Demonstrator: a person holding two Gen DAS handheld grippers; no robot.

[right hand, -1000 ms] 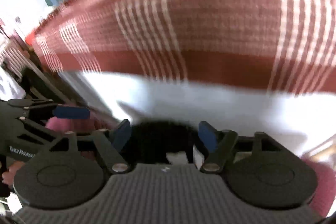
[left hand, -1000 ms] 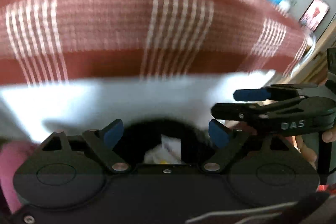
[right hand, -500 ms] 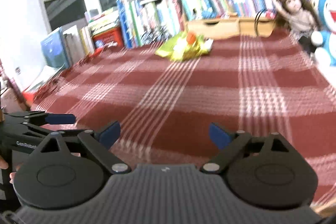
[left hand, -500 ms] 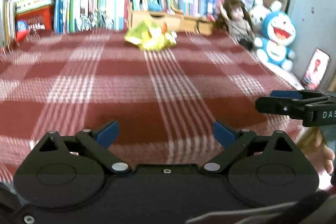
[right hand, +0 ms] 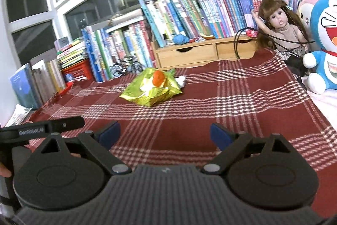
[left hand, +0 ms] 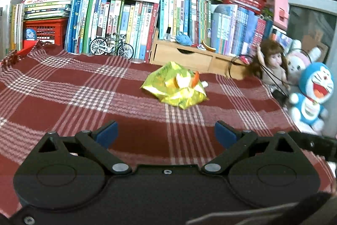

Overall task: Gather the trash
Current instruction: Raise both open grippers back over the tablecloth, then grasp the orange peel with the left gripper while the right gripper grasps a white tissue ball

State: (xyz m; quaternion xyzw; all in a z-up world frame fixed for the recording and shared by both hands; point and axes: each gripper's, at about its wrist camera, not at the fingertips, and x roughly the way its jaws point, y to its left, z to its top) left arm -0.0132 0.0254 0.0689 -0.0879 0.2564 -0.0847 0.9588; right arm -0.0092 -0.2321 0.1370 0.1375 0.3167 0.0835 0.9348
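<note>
A crumpled yellow-green foil wrapper with orange and white scraps on it lies on the red plaid tablecloth, toward the back. In the right wrist view the same wrapper sits left of centre. My left gripper hovers over the near part of the cloth, well short of the wrapper, jaws wide open with nothing between them. My right gripper is likewise open and empty, also short of the wrapper. The left gripper's finger shows at the left edge of the right wrist view.
Books line the back, with a toy bicycle and a wooden drawer box in front. A doll and a blue plush toy stand at the right. A red crate is at the back left.
Both grippers have risen from a dark opening with scraps below the table's edge and now look across the tabletop. Their jaws stand slightly wider than a second ago.
</note>
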